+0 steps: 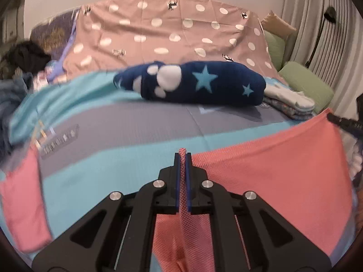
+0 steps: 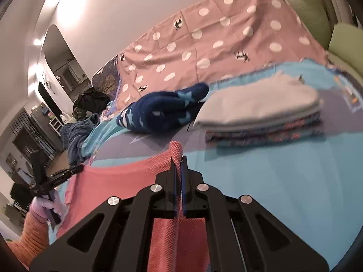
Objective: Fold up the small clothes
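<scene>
A coral-pink knit garment hangs stretched between my two grippers above the bed. My left gripper is shut on one top corner, and a fold of the cloth sticks out past its tips. In the right wrist view my right gripper is shut on the other corner of the same garment. The right gripper's tip shows at the right edge of the left wrist view. The left gripper shows at the left of the right wrist view, held by a hand in an orange sleeve.
On the teal and grey bed cover lie a folded navy fleece with stars and a stack of folded clothes with a pale one on top. A pink dotted sheet rises behind. Green cushions sit at the right, and dark unfolded clothes at the left.
</scene>
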Action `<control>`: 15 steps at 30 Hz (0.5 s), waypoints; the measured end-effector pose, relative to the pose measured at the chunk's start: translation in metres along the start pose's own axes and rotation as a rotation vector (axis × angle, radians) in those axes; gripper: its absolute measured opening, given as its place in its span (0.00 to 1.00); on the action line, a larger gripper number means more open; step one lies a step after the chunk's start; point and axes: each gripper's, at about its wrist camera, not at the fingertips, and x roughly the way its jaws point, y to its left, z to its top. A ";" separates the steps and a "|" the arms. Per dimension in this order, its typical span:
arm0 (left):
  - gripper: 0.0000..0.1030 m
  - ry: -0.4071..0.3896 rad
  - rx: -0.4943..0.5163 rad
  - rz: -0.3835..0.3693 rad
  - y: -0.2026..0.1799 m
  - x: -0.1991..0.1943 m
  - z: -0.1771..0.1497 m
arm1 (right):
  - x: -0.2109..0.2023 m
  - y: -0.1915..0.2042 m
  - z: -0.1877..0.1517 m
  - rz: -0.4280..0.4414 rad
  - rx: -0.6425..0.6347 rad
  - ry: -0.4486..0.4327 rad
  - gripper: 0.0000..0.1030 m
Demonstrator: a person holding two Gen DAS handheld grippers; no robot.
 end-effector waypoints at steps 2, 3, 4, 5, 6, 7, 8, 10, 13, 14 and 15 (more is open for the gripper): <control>0.04 0.033 0.017 0.009 -0.002 0.014 0.001 | 0.027 -0.011 -0.007 -0.048 0.025 0.087 0.06; 0.05 0.068 0.019 0.014 -0.002 0.028 -0.002 | 0.038 -0.018 -0.012 -0.074 0.046 0.130 0.09; 0.05 0.081 0.023 0.023 -0.003 0.034 -0.005 | 0.046 -0.023 -0.018 -0.113 0.067 0.162 0.11; 0.07 0.097 0.031 0.046 -0.004 0.039 -0.010 | 0.048 -0.028 -0.027 -0.156 0.090 0.189 0.12; 0.08 0.098 0.033 0.064 -0.004 0.037 -0.014 | 0.045 -0.026 -0.031 -0.155 0.103 0.192 0.13; 0.08 0.090 0.034 0.069 -0.004 0.032 -0.016 | 0.033 -0.026 -0.037 -0.142 0.112 0.182 0.13; 0.09 0.073 0.039 0.070 -0.004 0.021 -0.019 | 0.017 -0.024 -0.042 -0.135 0.106 0.165 0.15; 0.16 0.030 0.048 0.068 -0.006 -0.008 -0.025 | -0.014 -0.019 -0.054 -0.131 0.083 0.140 0.22; 0.27 -0.009 0.020 0.044 -0.008 -0.054 -0.042 | -0.063 -0.014 -0.080 -0.098 0.075 0.114 0.28; 0.27 -0.007 0.010 0.031 -0.010 -0.064 -0.049 | -0.078 -0.013 -0.090 -0.085 0.083 0.115 0.28; 0.27 -0.003 0.004 0.021 -0.012 -0.072 -0.055 | -0.093 -0.013 -0.105 -0.069 0.097 0.121 0.28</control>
